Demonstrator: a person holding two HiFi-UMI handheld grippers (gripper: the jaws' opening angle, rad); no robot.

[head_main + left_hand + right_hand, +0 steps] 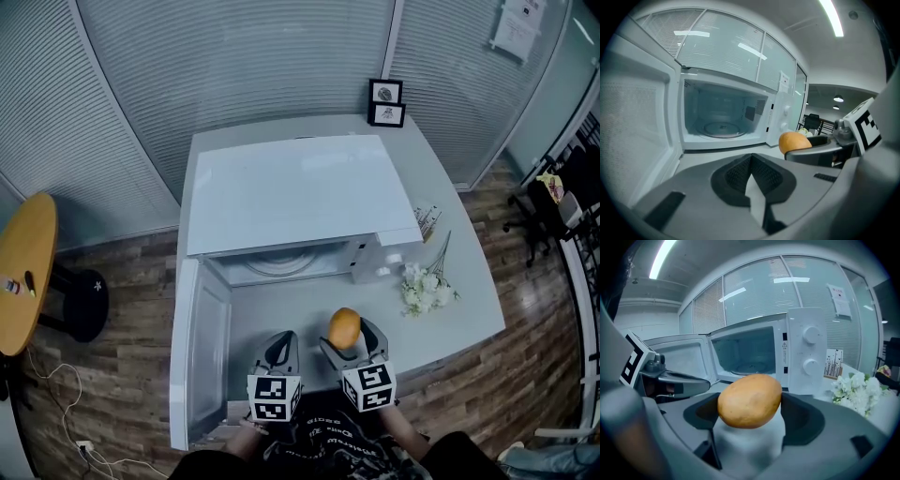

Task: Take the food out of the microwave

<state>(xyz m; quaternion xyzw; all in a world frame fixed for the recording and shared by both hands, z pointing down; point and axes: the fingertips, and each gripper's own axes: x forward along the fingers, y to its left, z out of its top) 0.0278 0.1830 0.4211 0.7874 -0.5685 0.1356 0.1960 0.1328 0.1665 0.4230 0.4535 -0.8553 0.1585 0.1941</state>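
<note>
Food (750,400) – btwn right gripper (751,416) jaws.

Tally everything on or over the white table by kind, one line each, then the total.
Microwave: 1
Orange food item: 1
White flower bunch: 1
Picture frames: 2, upper frame and lower frame
Printed card: 1
Grippers: 2, left gripper and right gripper
Total: 8

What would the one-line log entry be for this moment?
right tool: shut on orange food, outside microwave | left tool: shut, empty | door: open | turntable: bare
</note>
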